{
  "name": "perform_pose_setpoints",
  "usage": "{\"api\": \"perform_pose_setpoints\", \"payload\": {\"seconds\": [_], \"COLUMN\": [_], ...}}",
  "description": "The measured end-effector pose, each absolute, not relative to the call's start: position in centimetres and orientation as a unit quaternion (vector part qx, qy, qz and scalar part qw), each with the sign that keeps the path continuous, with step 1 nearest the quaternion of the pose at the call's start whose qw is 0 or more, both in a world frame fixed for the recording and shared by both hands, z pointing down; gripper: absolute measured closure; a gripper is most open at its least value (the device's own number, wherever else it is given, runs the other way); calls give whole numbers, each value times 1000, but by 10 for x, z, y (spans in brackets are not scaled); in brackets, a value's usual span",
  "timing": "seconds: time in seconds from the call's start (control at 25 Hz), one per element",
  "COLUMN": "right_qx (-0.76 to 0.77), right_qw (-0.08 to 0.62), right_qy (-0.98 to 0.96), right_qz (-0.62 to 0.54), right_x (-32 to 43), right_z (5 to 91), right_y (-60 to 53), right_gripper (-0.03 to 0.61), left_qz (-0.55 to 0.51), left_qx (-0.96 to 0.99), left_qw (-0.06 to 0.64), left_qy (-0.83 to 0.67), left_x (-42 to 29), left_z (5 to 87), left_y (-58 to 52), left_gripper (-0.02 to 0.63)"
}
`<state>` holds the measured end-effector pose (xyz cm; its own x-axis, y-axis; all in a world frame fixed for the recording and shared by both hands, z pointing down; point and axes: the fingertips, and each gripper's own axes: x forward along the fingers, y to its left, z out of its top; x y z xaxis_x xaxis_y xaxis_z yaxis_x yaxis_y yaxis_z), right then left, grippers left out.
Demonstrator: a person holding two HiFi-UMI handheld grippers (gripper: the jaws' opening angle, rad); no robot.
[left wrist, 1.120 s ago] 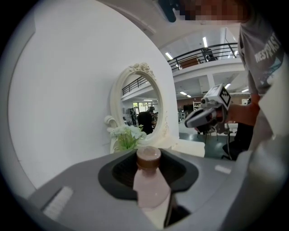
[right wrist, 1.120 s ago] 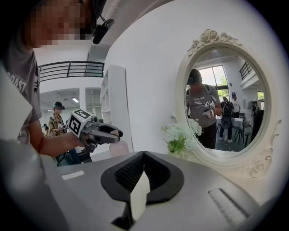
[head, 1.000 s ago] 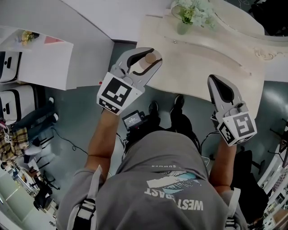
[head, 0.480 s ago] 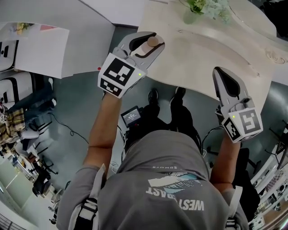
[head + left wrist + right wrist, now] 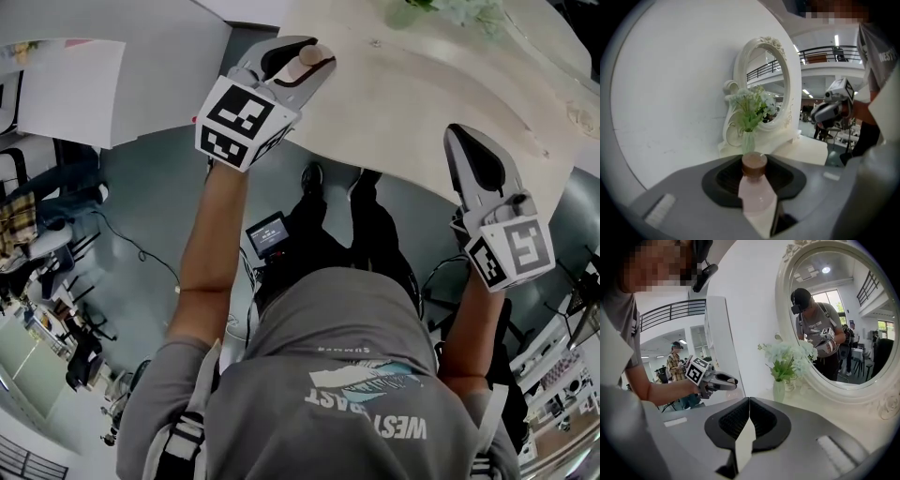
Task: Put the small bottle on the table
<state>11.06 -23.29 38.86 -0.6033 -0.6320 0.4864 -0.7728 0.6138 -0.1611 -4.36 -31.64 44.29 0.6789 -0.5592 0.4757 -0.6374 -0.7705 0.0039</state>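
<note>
The small bottle (image 5: 757,194), pale pink with a brown cap, sits between the jaws of my left gripper (image 5: 754,177), which is shut on it. From the head view the bottle's cap (image 5: 307,56) shows in the left gripper (image 5: 292,70), above the near left edge of the cream dressing table (image 5: 403,112). My right gripper (image 5: 461,141) hangs over the table's near right edge, jaws shut with nothing between them (image 5: 749,405). Each gripper also shows in the other's view: the left gripper (image 5: 723,379) and the right gripper (image 5: 829,111).
An oval mirror in an ornate white frame (image 5: 843,310) stands at the back of the table, with a small vase of white flowers (image 5: 780,369) before it. A white wall (image 5: 670,93) rises left of the table. Feet (image 5: 314,178) and a screened device (image 5: 267,236) are below.
Both grippers have sunk and moved forward toward the table; the left one, still holding the bottle, now reaches over the table's edge. The right jaws stay shut.
</note>
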Motion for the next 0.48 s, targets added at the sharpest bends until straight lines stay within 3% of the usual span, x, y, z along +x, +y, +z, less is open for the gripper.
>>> {"api": "perform_pose_setpoints", "payload": {"seconds": [0.48], "right_qx": [384], "right_qw": [216], "right_qy": [-875], "right_qz": [199], "right_x": [107], "right_z": [417], "right_y": [-259], "right_gripper": [572], "left_qz": [238], "left_qx": [905], "left_qw": [119], "left_qy": [-331], "left_x": [-48], "left_z": [490], "left_y": [-346], "left_gripper": [479]}}
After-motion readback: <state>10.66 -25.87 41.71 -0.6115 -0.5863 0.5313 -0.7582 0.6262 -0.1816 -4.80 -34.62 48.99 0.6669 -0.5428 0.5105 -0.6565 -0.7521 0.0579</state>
